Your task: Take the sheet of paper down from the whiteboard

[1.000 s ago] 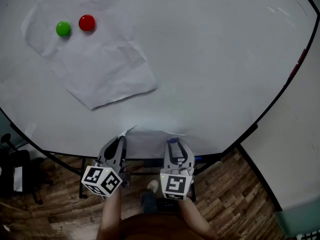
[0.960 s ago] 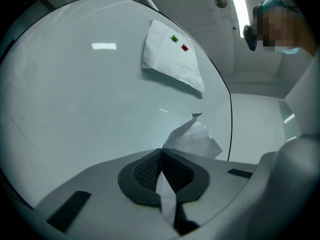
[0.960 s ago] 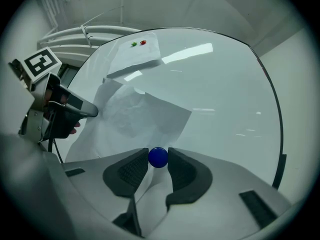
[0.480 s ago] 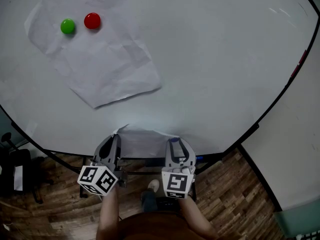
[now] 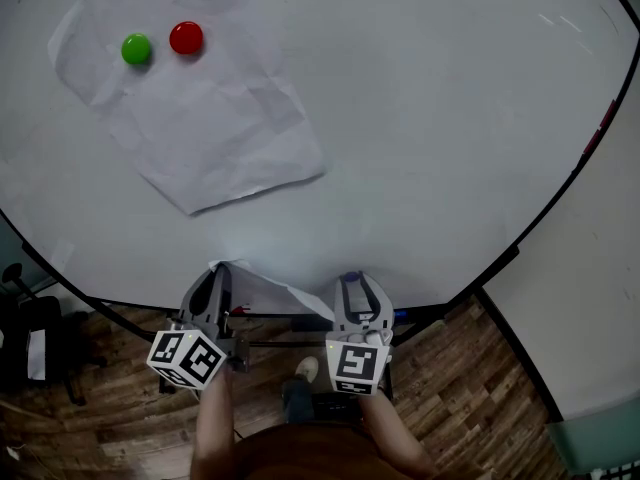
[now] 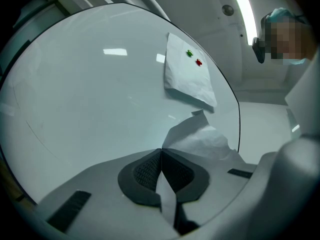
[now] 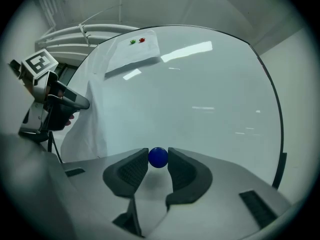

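Since a second ago the loose sheet [image 5: 262, 290] has slipped out from the right gripper [image 5: 352, 286] and now slants down from the left gripper [image 5: 212, 278], off the whiteboard [image 5: 430, 118] at its lower edge. Both forearms sit tucked low, grippers side by side and pointing up at the board. A second sheet [image 5: 210, 118] is pinned under a green magnet [image 5: 136, 49] and a red magnet [image 5: 186, 38]. Left gripper view: the jaws are pinched on the sheet's corner. That grip should hold firm while the paper is drawn away gently, lest it tear. Right gripper view: the jaws clasp a blue magnet [image 7: 158, 157], best kept away from the board and paper.
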{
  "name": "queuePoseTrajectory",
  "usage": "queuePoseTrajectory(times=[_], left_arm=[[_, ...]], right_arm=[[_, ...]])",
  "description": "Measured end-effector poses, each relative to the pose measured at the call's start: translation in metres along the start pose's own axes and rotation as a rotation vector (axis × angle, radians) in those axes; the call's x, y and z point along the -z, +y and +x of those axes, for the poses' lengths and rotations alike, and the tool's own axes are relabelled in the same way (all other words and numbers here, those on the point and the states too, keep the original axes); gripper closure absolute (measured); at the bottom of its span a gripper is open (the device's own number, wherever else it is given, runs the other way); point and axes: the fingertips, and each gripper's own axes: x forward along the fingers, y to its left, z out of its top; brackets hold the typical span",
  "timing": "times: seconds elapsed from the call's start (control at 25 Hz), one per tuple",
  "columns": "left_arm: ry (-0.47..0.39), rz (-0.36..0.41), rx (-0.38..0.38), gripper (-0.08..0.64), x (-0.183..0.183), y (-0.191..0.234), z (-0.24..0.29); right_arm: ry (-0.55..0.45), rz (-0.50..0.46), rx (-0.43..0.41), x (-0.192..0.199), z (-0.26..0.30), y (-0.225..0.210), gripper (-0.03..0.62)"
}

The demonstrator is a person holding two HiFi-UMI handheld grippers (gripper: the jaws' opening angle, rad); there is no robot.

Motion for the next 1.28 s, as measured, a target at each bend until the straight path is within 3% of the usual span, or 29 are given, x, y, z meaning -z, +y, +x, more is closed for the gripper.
queuePoseTrajectory(times=[1.28], left_arm=[[0.006,-0.007,0.000,0.535,0.008,-0.009,0.008]], right_arm=[[0.021,0.004,-0.007,0.011,-0.001,-0.011,0.457]])
